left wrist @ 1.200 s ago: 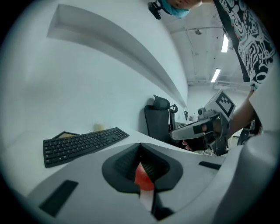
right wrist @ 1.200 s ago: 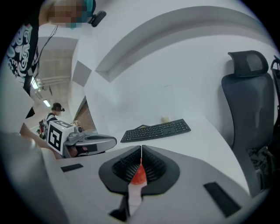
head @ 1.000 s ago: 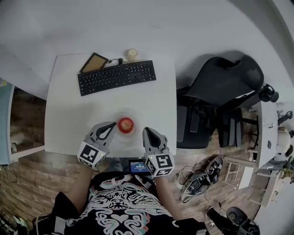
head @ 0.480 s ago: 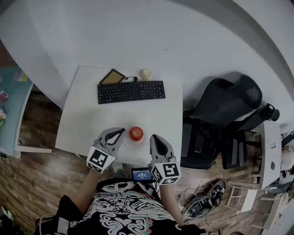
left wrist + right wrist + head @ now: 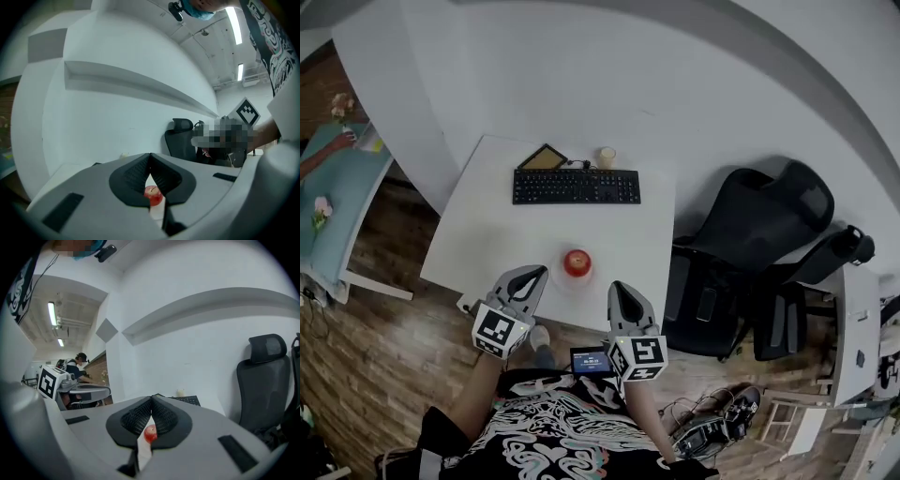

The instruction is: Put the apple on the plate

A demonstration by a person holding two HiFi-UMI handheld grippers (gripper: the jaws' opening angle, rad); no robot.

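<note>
Jaws pressed together, empty, on the left gripper (image 5: 536, 274) and the right gripper (image 5: 619, 287). The apple (image 5: 577, 262) sits on the plate (image 5: 557, 277), ahead and between them, about equally near each.

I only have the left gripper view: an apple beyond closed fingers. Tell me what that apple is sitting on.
Observer: In the head view, the apple sits on a pale plate near the table's front edge.
Operator: Report the right gripper.
Observer: The right gripper is shut, holds nothing, and is apart from the apple.
Operator: Name what lies beyond the plate.
Observer: A black keyboard lies across the table's far side.
</note>
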